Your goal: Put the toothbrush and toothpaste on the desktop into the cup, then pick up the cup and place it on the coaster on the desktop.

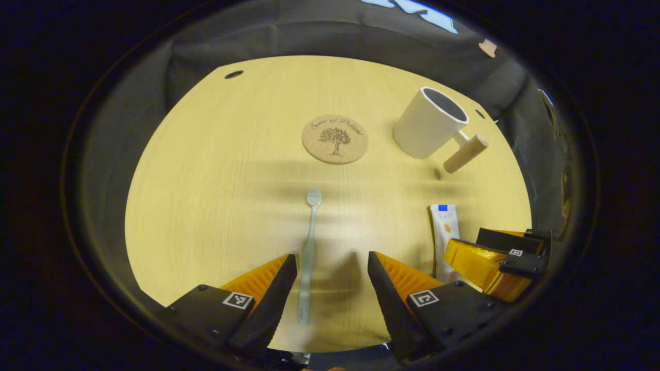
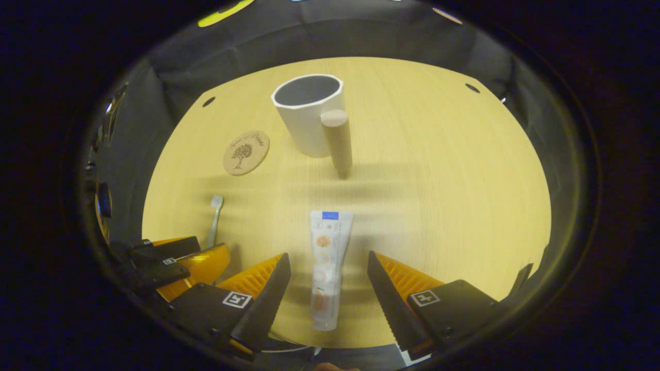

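Two flat items, toothbrush (image 1: 308,257) and toothpaste (image 2: 326,268), point lengthwise toward the cup (image 2: 308,113).

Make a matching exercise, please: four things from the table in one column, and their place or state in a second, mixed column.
1. toothbrush
2. toothpaste
3. cup
4. coaster

A. upright, nothing visible inside
B. flat between the open right gripper fingers
C. bare, nothing on it
D. flat between the open left gripper fingers

Pairs: 1-D, 2-B, 3-A, 4-C
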The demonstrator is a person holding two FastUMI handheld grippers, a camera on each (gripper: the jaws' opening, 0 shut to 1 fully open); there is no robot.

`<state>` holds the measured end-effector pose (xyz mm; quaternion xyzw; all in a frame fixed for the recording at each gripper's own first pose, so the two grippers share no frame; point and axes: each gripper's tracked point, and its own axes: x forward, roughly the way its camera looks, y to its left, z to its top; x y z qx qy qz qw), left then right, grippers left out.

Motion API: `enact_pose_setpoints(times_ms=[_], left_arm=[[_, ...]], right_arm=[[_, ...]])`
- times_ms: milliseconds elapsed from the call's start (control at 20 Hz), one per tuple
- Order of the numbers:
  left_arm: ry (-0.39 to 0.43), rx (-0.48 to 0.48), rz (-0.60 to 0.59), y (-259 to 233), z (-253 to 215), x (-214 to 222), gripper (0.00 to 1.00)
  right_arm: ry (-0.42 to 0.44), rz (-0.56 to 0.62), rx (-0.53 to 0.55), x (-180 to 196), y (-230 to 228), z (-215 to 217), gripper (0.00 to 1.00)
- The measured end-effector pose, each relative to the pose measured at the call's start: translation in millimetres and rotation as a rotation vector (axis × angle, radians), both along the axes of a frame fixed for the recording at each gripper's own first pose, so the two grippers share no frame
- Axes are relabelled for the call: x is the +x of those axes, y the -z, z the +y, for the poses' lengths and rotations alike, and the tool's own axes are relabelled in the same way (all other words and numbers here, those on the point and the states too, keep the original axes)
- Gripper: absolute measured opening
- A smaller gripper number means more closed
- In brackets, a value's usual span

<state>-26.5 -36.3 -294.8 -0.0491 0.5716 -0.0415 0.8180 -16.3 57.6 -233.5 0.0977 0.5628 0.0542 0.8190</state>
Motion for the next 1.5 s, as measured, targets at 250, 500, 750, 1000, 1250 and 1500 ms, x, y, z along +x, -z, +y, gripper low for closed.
enact_pose_setpoints(times_ms=[250, 500, 750, 1000, 1250, 1500], left_arm=[[-0.002, -0.002, 0.085, 17, 3, -8, 0.94], [0.114, 0.039, 0.157, 19, 5, -10, 0.92], [0.179, 0.125, 0.194, 22, 13, -11, 0.7], [0.169, 0.121, 0.183, 20, 14, -11, 0.39], [0.174, 0.089, 0.153, 22, 16, -12, 0.17], [0.137, 0.023, 0.08, 18, 16, -9, 0.09]], right_arm=[[-0.011, 0.047, 0.013, 1, 11, 7, 0.96], [-0.057, 0.08, -0.012, -2, 23, 12, 0.95], [-0.049, 0.103, -0.027, -2, 29, 7, 0.8], [-0.018, 0.13, 0.006, -2, 27, 6, 0.42], [-0.06, 0.108, 0.02, -2, 28, 8, 0.29], [-0.079, 0.02, 0.024, -1, 22, 5, 0.23]])
